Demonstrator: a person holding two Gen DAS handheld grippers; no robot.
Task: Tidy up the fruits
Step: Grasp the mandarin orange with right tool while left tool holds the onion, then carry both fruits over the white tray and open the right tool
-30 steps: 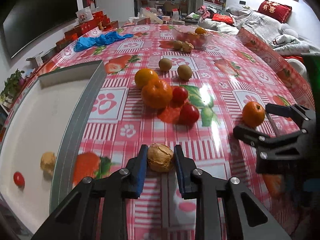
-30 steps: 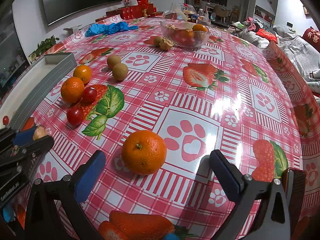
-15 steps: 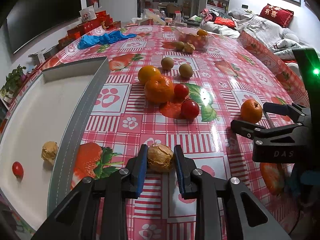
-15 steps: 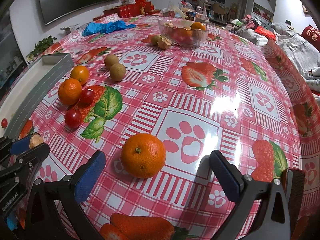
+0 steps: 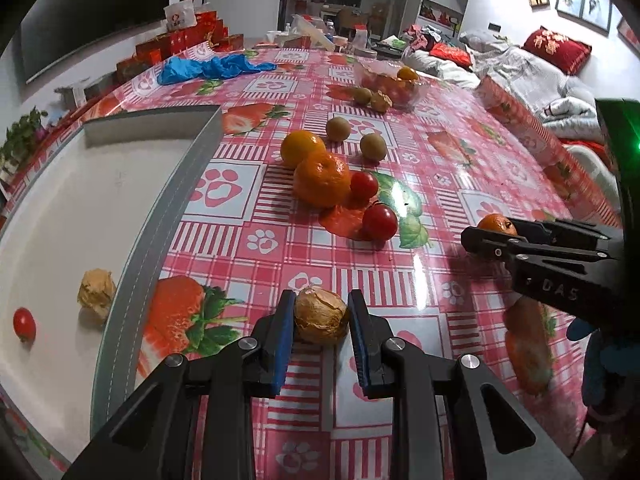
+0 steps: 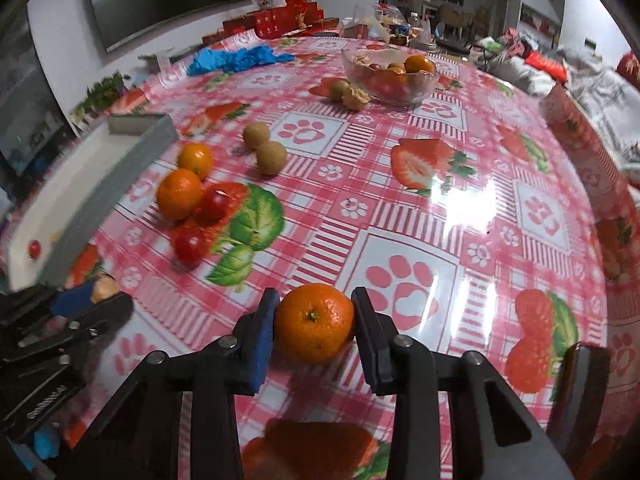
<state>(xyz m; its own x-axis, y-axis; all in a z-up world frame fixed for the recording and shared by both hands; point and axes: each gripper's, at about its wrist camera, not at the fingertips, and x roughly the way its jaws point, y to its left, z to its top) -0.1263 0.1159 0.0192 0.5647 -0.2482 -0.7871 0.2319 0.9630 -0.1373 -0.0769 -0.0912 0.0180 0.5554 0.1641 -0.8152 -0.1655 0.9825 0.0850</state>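
- We see a papery, tan husked fruit (image 5: 320, 315), crinkled and round, and a bright tangerine (image 6: 314, 322) with a small green stem scar and a pebbled skin.
- Our left tongs (image 5: 319, 322) are clamped on the husked fruit, its blue pads (image 5: 283, 344) pressing each side, above the surface (image 5: 360, 272) with its red check, paw and strawberry print.
- Our right tongs (image 6: 313, 326) are closing: a second ago the jaws stood wide on either side of the tangerine, and now the pads sit against its flanks.
- The tangerine has kept its place on the surface, and now lies right between the right tongs.
- The left tongs' hold on the husked fruit looks the same as before.
- Just left of the left tongs lies a white tray (image 5: 132, 280) with a grey rim, holding another husked fruit (image 5: 96, 290) and a cherry tomato (image 5: 24, 323).
- Farther off lie two oranges (image 5: 322, 178), two cherry tomatoes (image 5: 379, 222), two kiwis (image 5: 373, 146) and a glass bowl (image 6: 390, 74) of fruit.
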